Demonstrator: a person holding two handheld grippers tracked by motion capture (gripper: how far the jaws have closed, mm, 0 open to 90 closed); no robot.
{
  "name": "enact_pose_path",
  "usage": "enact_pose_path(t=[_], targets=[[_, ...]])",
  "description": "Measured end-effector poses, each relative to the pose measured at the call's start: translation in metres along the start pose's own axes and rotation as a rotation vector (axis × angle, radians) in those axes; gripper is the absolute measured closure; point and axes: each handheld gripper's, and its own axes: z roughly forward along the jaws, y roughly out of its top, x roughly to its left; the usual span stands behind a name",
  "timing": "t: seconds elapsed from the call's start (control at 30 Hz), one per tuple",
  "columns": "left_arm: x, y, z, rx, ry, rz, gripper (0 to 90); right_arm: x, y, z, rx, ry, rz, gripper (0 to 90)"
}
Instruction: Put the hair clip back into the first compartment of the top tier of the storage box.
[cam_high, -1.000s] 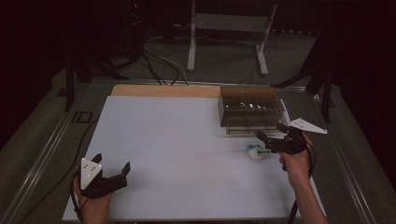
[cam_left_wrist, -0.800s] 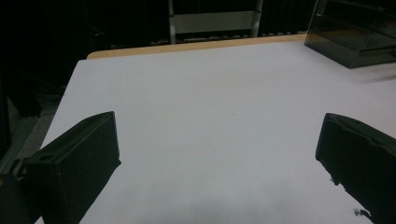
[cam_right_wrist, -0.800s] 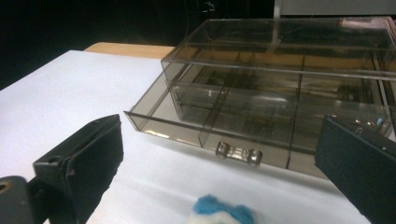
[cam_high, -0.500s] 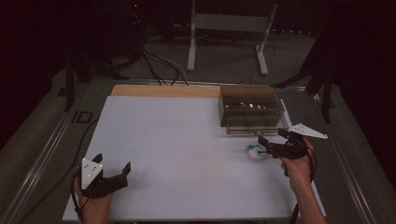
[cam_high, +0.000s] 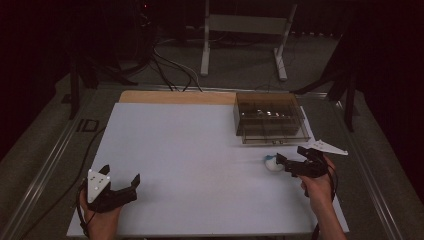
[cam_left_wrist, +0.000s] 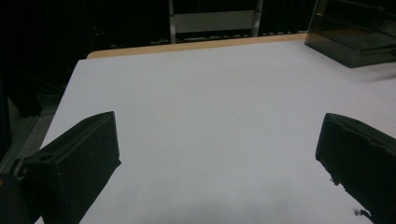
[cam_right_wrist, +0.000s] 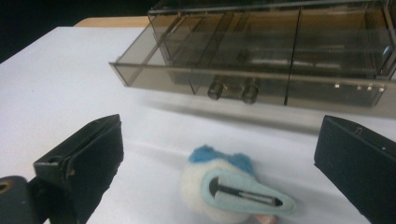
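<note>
With its jaws spread wide and nothing between them yet, the right gripper (cam_high: 286, 164) closes in on a small fluffy white-and-blue hair clip (cam_right_wrist: 233, 189) lying on the white table (cam_high: 190, 150), just in front of the smoked-plastic drawer box (cam_high: 270, 117). Pickup looks not yet done; grasp, lift & likely stowing in the box all remain, judging by the layout. One drawer (cam_right_wrist: 187, 60) sits pulled out, two knobs (cam_right_wrist: 233, 91) facing the clip — little room behind it. Left gripper (cam_high: 120, 189), also wide open & empty, rests well apart at the near-left corner.
</note>
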Motion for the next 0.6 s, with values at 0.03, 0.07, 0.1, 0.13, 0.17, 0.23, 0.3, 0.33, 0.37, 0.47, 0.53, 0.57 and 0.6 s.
enact_pose_path(t=[0.03,0.07,0.1,0.13,0.17,0.23,0.3,0.33,0.37,0.47,0.53,0.57,0.6], targets=[[0.0,0.0,0.0,0.001,0.0,0.0,1.1,0.0,-0.001,0.0,0.003,-0.001,0.002,1.3],[0.0,0.0,0.0,0.0,0.001,-0.001,1.1,0.0,-0.002,0.0,0.004,0.0,0.006,1.3],[0.0,0.0,0.0,0.0,0.001,0.0,1.1,-0.001,-0.004,-0.001,0.01,-0.003,0.01,1.3],[0.0,0.0,0.0,-0.001,0.002,0.0,1.1,-0.001,-0.005,-0.001,0.016,-0.007,0.01,1.3],[0.0,0.0,0.0,0.0,0.001,0.0,1.1,-0.001,-0.007,-0.001,0.022,-0.008,0.009,1.3],[0.0,0.0,0.0,0.0,0.002,0.001,1.1,-0.001,-0.011,-0.001,0.038,-0.013,0.013,1.3],[0.0,0.0,0.0,0.0,0.002,0.001,1.1,-0.001,-0.013,-0.001,0.041,-0.016,0.015,1.3],[0.0,0.0,0.0,0.0,0.002,0.001,1.1,-0.001,-0.015,-0.001,0.045,-0.021,0.016,1.3],[0.0,0.0,0.0,0.0,0.003,0.0,1.1,-0.001,-0.017,-0.001,0.052,-0.024,0.019,1.3],[0.0,0.0,0.0,0.002,0.005,0.001,1.1,-0.001,-0.021,0.001,0.072,-0.024,0.022,1.3],[0.0,0.0,0.0,0.0,0.005,0.0,1.1,-0.001,-0.024,0.002,0.087,-0.026,0.025,1.3],[0.0,0.0,0.0,0.001,0.006,0.001,1.1,-0.001,-0.026,0.003,0.097,-0.026,0.026,1.3],[0.0,0.0,0.0,0.001,0.006,0.0,1.1,-0.001,-0.027,0.004,0.105,-0.028,0.027,1.3]])
